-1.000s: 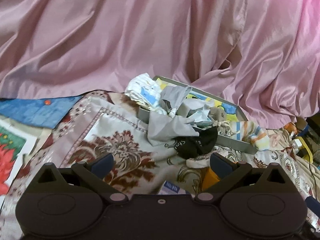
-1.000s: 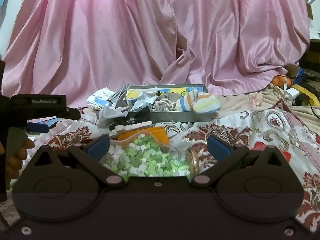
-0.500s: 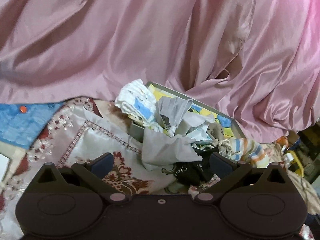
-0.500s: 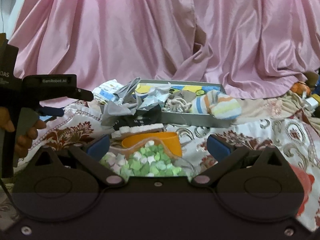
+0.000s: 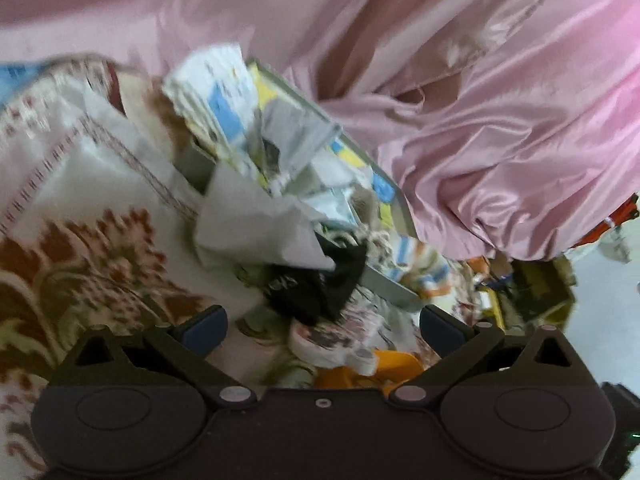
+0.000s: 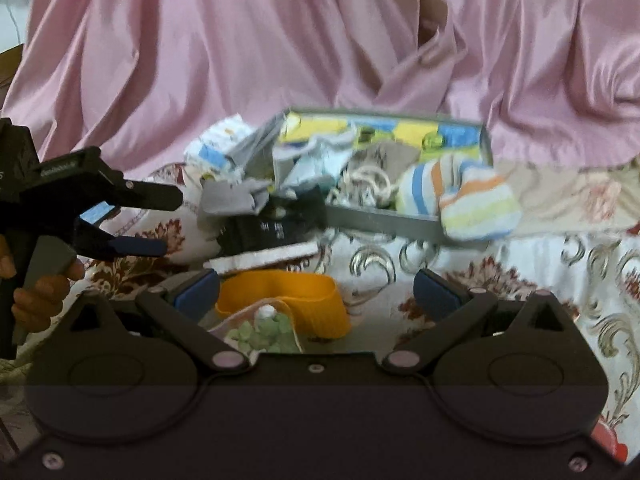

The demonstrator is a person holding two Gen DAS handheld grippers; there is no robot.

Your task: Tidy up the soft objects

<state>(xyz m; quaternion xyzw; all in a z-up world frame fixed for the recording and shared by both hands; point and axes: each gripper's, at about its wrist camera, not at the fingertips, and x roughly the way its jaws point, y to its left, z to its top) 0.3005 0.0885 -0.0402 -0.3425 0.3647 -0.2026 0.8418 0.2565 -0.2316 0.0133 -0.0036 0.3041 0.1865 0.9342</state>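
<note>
A grey tray (image 6: 384, 216) on the patterned bedspread holds soft things: a striped sock (image 6: 476, 204), a rope coil (image 6: 368, 184), grey cloth (image 6: 232, 200) and a black fabric item (image 6: 272, 228) spilling over its left end. The tray (image 5: 384, 280), grey cloth (image 5: 256, 228) and black fabric (image 5: 316, 284) also show, blurred, in the left wrist view. My left gripper (image 5: 322, 324) is open and empty, just short of the black fabric; it also shows in the right wrist view (image 6: 168, 224). My right gripper (image 6: 316, 292) is open and empty above an orange band (image 6: 296, 296).
A clear bag of green and white pieces (image 6: 264, 332) lies under the right gripper. A white diaper-like bundle (image 6: 216, 148) sits left of the tray. Pink satin drapes (image 6: 320, 40) hang behind. Clutter (image 5: 528, 292) lies at the far right.
The left gripper has moved forward toward the tray's left end and tilted, blurring its view. The right gripper has advanced toward the tray, over the bag of pieces.
</note>
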